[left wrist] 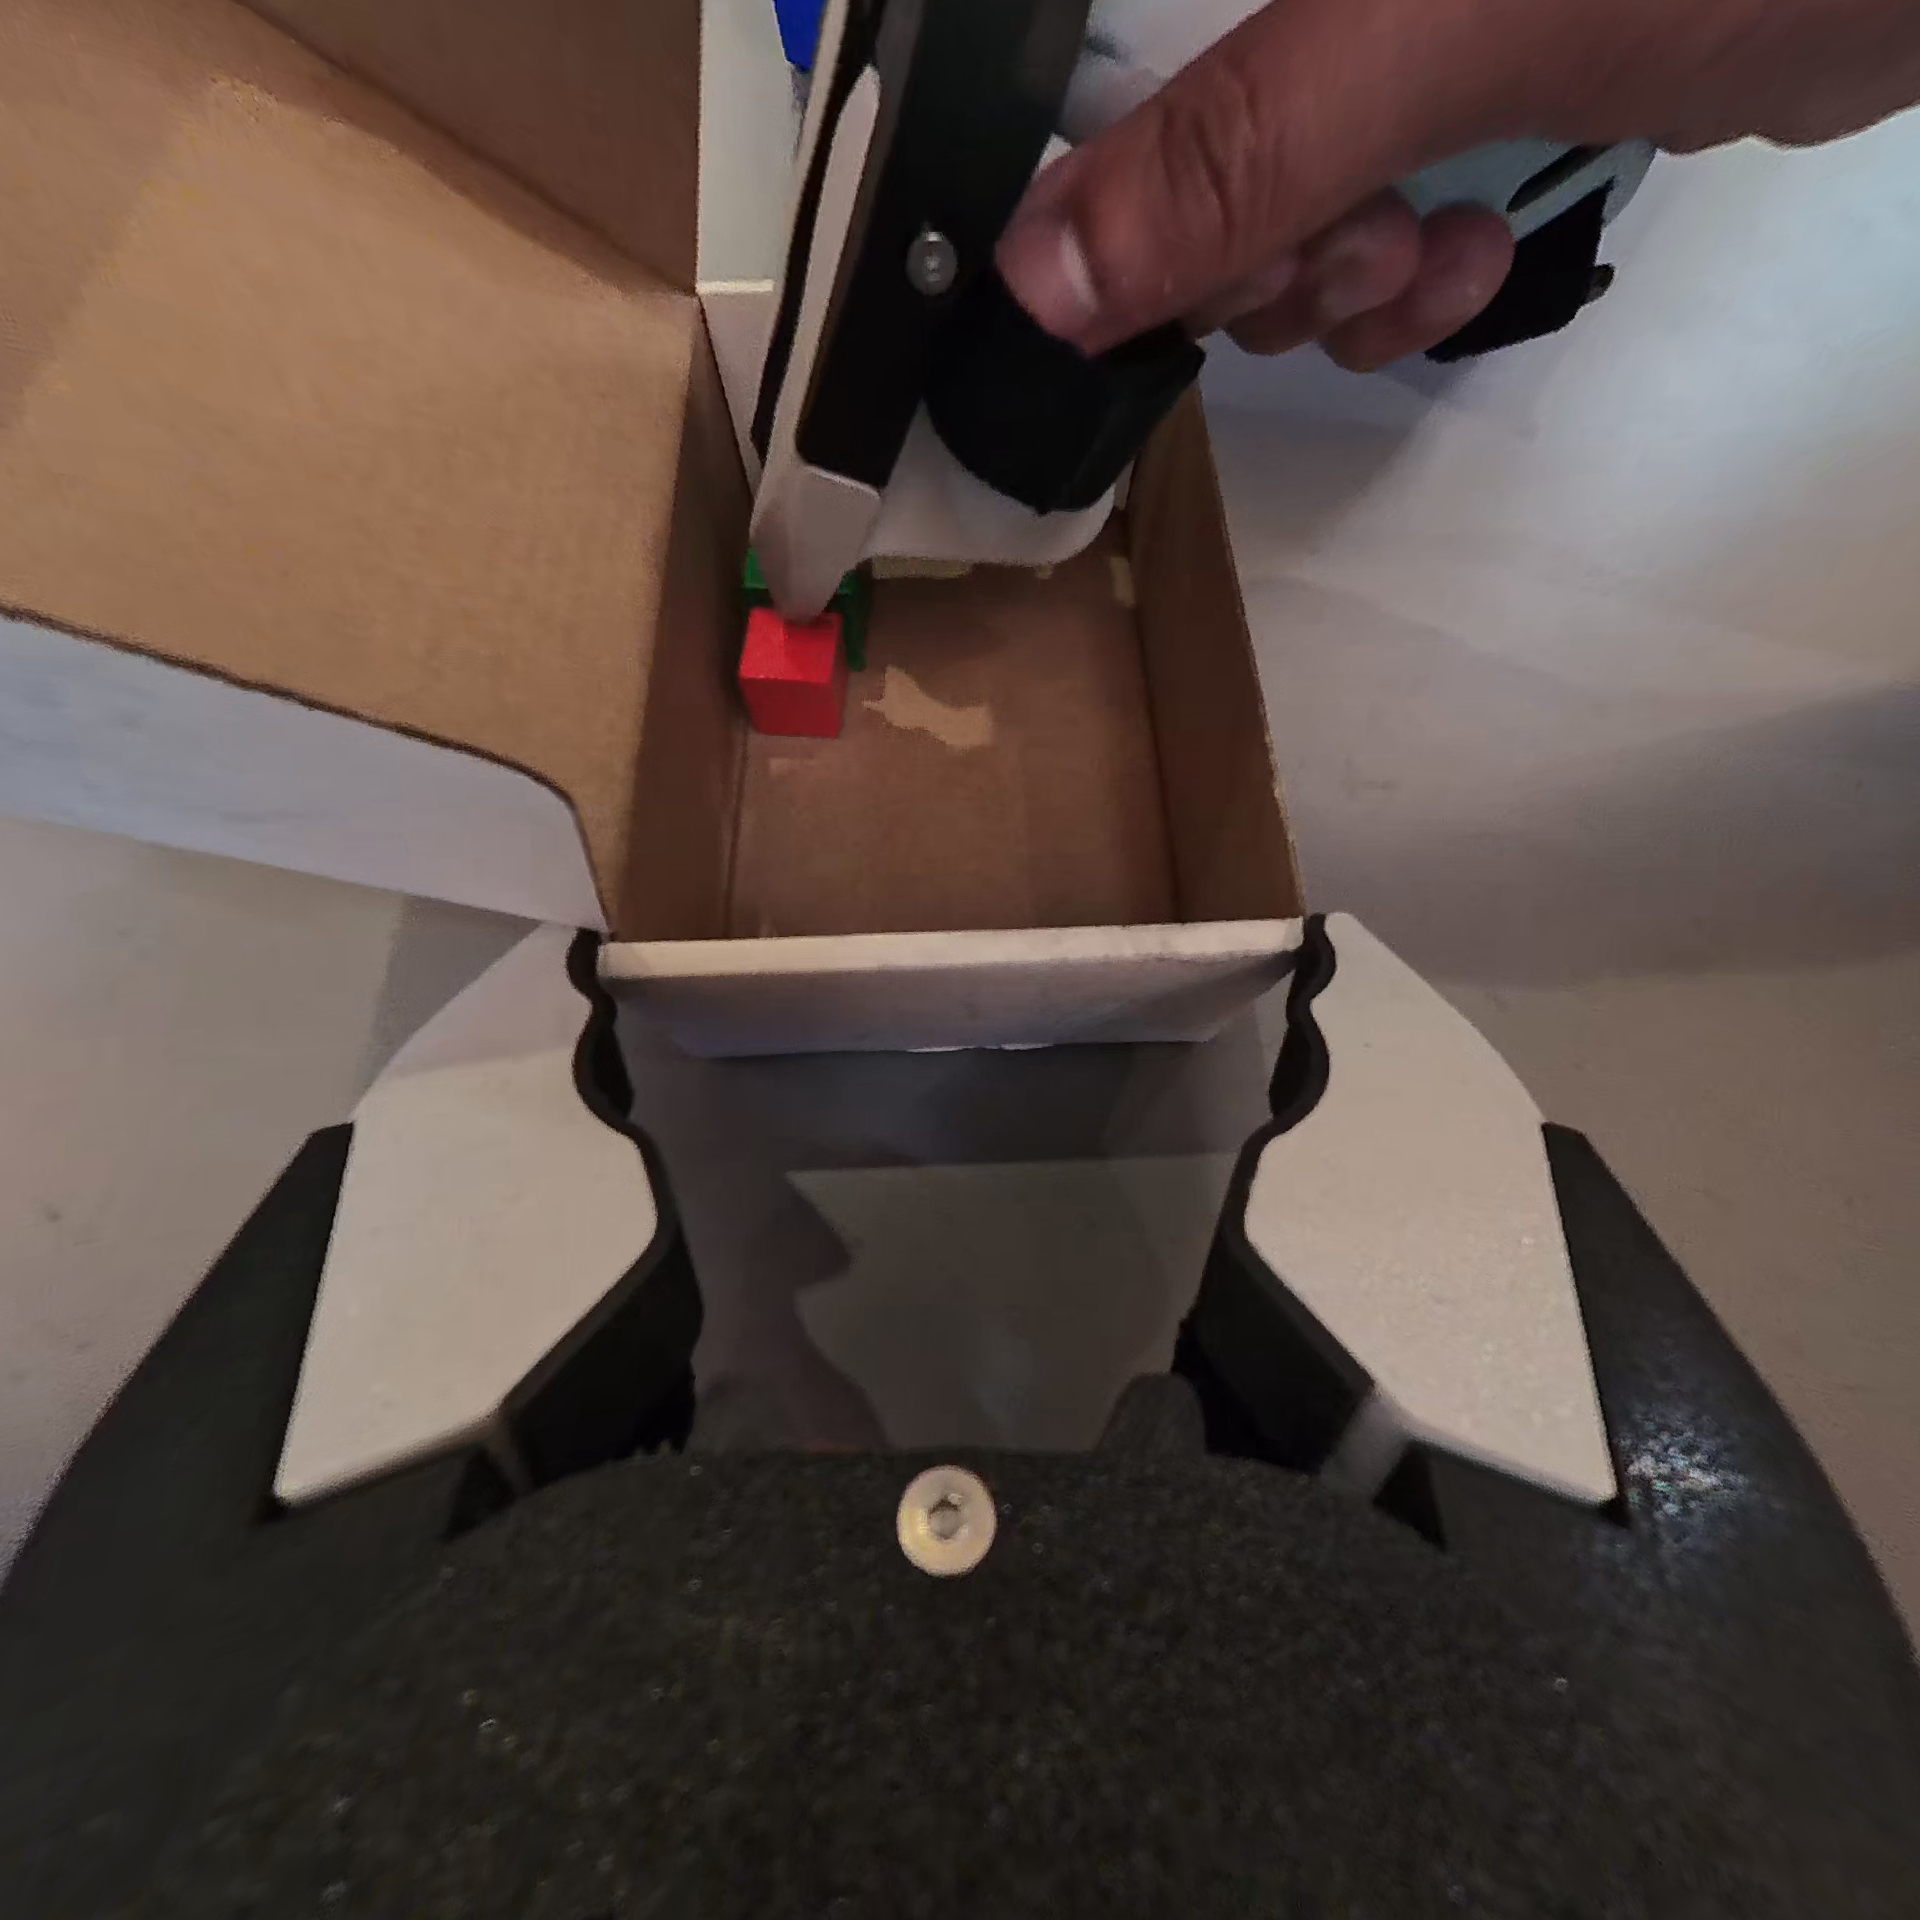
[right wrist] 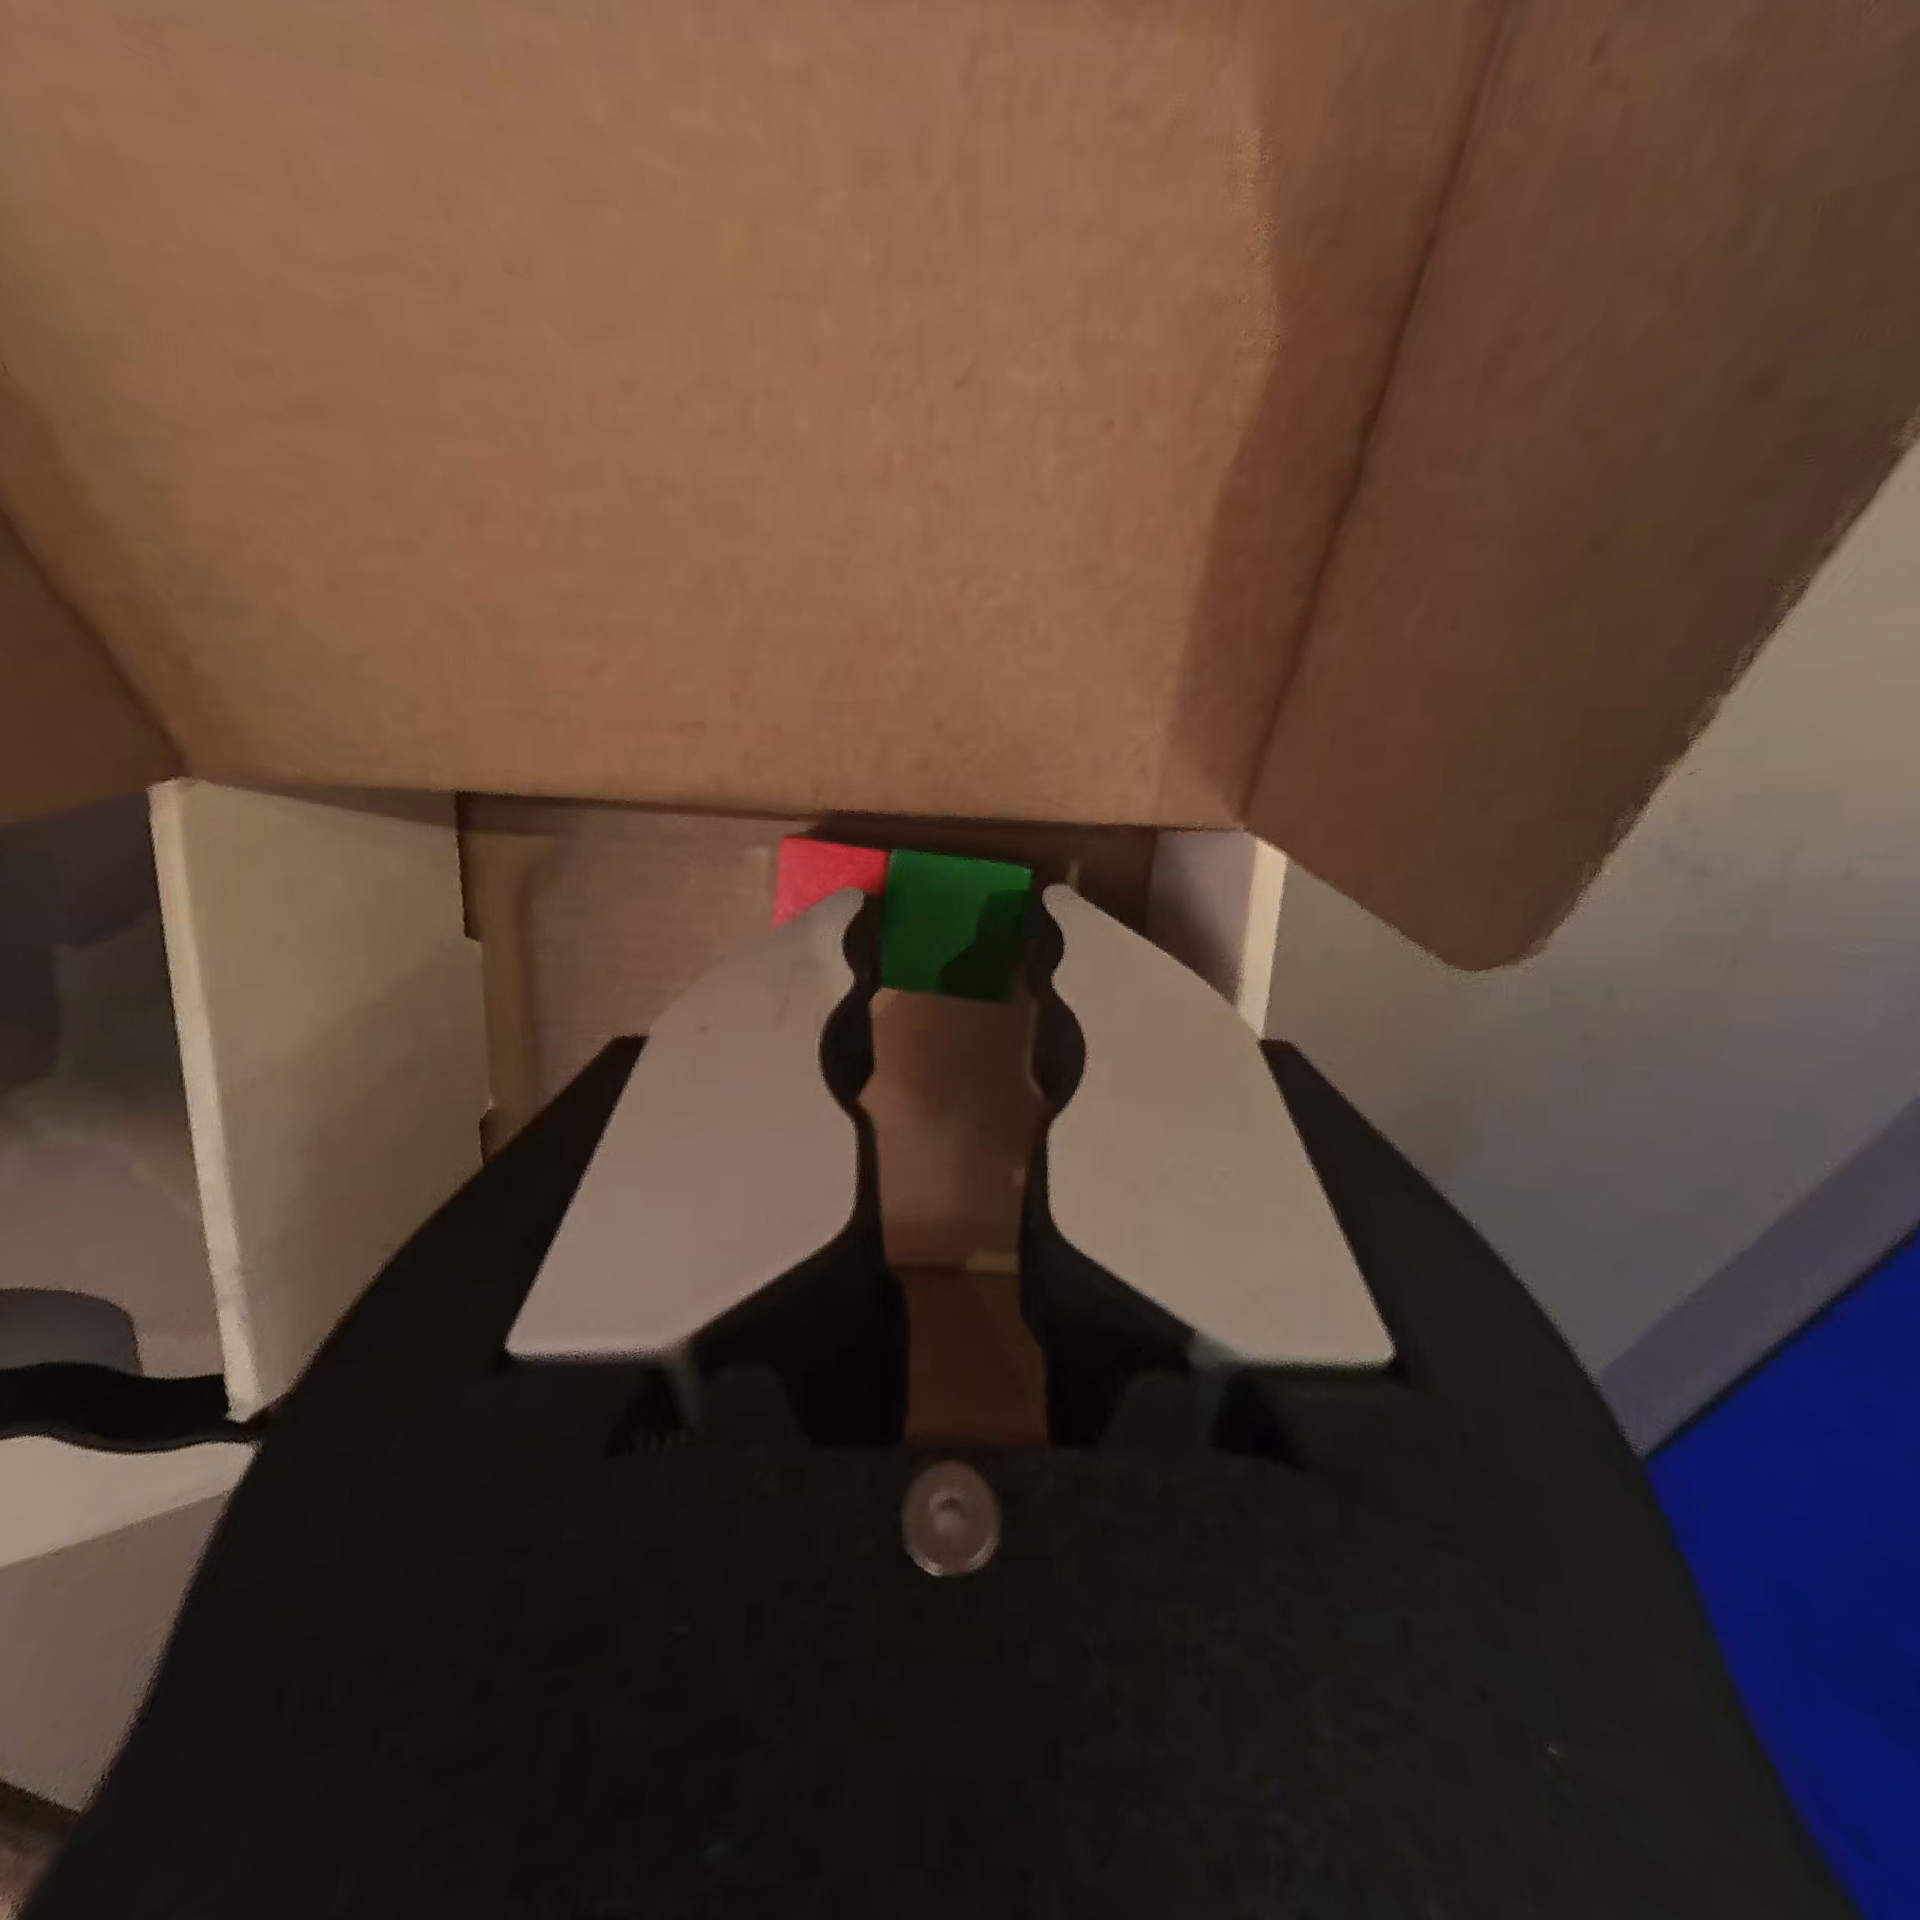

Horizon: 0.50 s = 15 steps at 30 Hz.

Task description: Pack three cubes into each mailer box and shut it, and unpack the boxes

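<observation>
1. The mailer box (left wrist: 1205,748) stands open on the pale bench (left wrist: 1610,831). It is white outside and brown inside, with its lid flap (left wrist: 312,447) raised on the left. Pale torn patches mark its floor.
2. Hidden parts: in the left wrist view the right tongs (left wrist: 805,603) reach down into the far left corner of the box and cover most of the green cube (left wrist: 857,613). A person's hand (left wrist: 1247,229) holding them is cut off by the top edge. In the right wrist view the lid fills the upper picture, and only a corner of the red cube (right wrist: 821,868) shows.
3. The red cube (left wrist: 792,670) sits on the box floor against the left wall, touching the green cube just beyond it. A third cube cannot be made out in either view.
4. The right tongs (right wrist: 951,930) have a finger on each side of the green cube (right wrist: 951,925). They seem to be pinching it, though a thin shadow at the right pad leaves the contact unsure.
5. The left tongs (left wrist: 948,961) are spread wide at the near end wall of the box, one tip by each corner, gripping nothing.
6. A blue object (right wrist: 1808,1538) at the right edge is cut off.
</observation>
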Motion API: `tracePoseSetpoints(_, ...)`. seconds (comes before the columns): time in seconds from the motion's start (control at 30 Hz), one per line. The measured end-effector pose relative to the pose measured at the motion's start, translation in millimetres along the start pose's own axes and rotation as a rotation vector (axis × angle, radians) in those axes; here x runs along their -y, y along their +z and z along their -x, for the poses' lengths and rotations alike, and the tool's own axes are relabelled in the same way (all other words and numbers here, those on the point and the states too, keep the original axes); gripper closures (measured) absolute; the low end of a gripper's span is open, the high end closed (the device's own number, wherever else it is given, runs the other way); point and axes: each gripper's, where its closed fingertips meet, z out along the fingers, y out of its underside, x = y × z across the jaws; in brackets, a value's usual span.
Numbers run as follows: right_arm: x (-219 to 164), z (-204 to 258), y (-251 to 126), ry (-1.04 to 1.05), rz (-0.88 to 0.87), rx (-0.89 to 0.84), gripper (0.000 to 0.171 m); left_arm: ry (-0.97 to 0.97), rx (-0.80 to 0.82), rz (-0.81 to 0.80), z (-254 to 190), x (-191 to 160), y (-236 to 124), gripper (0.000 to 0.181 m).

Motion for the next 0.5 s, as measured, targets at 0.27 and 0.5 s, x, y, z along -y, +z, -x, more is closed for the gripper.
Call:
tracePoseSetpoints(0.27, -6.8, 19.5, -40.2, -0.034, -0.024, 0.144, 0.146, 0.001, -0.001, 0.0, 0.4, -0.4, 0.2, 0.06)
tracePoseSetpoints(0.5, -9.0, -49.1, -167.3, -0.001, -0.246, -0.026, 0.146, 0.0, -0.003, 0.0, 0.4, -0.6, 0.1, 0.06)
